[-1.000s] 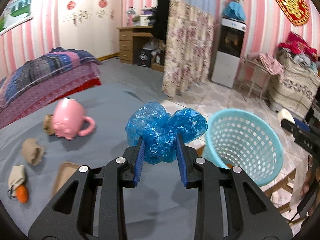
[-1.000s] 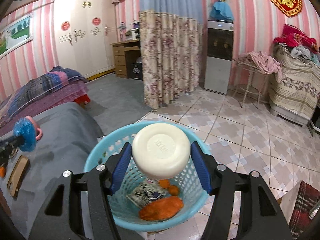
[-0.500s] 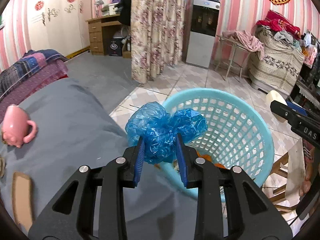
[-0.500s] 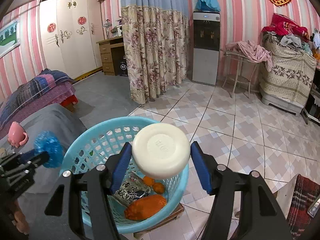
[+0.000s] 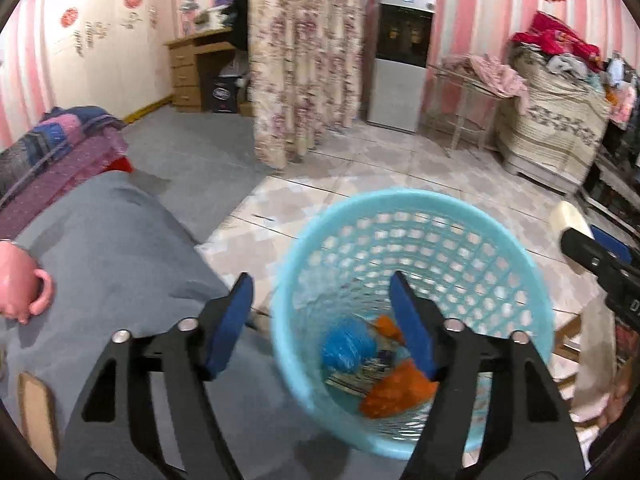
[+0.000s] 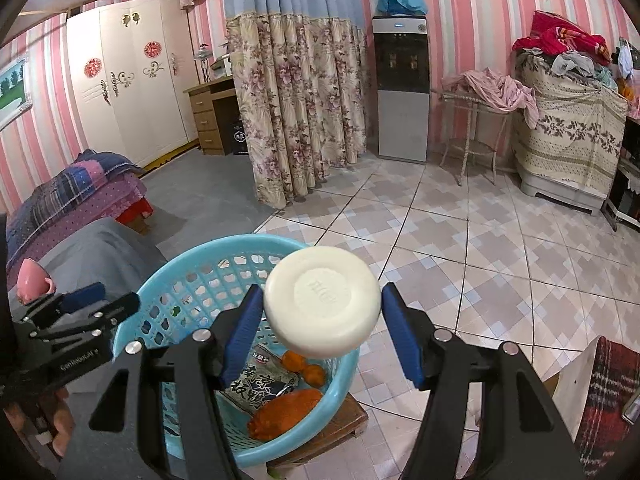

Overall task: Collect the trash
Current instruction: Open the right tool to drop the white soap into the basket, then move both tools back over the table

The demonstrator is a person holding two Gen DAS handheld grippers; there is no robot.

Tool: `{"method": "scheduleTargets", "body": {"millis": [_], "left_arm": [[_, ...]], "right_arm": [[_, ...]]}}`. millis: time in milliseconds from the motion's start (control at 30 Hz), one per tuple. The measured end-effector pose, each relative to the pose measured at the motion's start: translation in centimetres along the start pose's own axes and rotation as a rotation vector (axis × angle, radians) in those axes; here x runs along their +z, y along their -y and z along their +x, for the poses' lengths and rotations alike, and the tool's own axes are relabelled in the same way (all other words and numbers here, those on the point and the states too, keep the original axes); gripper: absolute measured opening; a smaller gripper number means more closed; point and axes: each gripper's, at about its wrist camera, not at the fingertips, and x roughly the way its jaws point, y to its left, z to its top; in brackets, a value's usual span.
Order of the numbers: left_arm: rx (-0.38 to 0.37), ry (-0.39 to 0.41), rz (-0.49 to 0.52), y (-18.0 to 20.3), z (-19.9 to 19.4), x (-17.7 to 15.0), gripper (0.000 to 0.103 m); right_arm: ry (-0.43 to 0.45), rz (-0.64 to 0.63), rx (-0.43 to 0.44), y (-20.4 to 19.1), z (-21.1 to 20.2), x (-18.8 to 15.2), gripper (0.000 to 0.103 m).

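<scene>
The light-blue mesh basket stands beside the grey-covered bed. Inside it lie the crumpled blue plastic bag, an orange wrapper, a printed packet and small orange pieces. My left gripper hangs over the basket's near rim, its jaws opening with nothing between them. My right gripper is shut on a round white lid-like disc above the basket's right side. In the left wrist view, the right gripper with the white disc is at the right edge.
A pink pig-shaped mug and a brown cardboard piece lie on the grey bed cover. The basket sits on a low wooden stool. Tiled floor stretches to a floral curtain and water dispenser.
My left gripper moved right over the basket, its jaws spread, and the blue bag dropped into the basket. The right gripper drifted slightly with the white disc still gripped.
</scene>
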Motion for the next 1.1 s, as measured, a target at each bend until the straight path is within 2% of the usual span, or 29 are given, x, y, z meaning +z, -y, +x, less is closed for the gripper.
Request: {"method": "scheduleTargets", "body": {"millis": [200,367,700,767,800,833,1100], "left_arm": [[0.109,0.067,-0.039,-3.6,-2.7,0.2,0.089],[0.172,0.109,-0.065,-6.2,-4.6,0.1,0.095],[0.210,0.118,-0.126,-9.5,-5.8,-1.1,0.096],[0.210,0.115,-0.132,-9.9,-5.8,-1.2,0.096],[0.209,0.114,-0.134,-10.0,-5.8,-1.3,0.096],[0.209,0.114,-0.135,-9.9,-5.8,-1.3,0.096],[0.220,0.124,-0.134,-10.0,-6.5,-1.6,0.096]], "right_arm": [[-0.014,-0.014,0.003,-0.9,0.7,-0.5,0.061],[-0.030,-0.026,0.018,-2.8,1.6,-1.0,0.061],[-0.079,-0.035,0.012,-5.5,4.1,-2.0,0.061],[-0.078,-0.033,0.016,-5.7,4.1,-1.9,0.067],[-0.065,-0.033,0.009,-5.7,3.8,-1.9,0.076],[-0.060,-0.034,0.007,-5.8,3.8,-1.9,0.080],[-0.030,-0.050,0.035,-6.4,2.8,-1.3,0.085]]}}
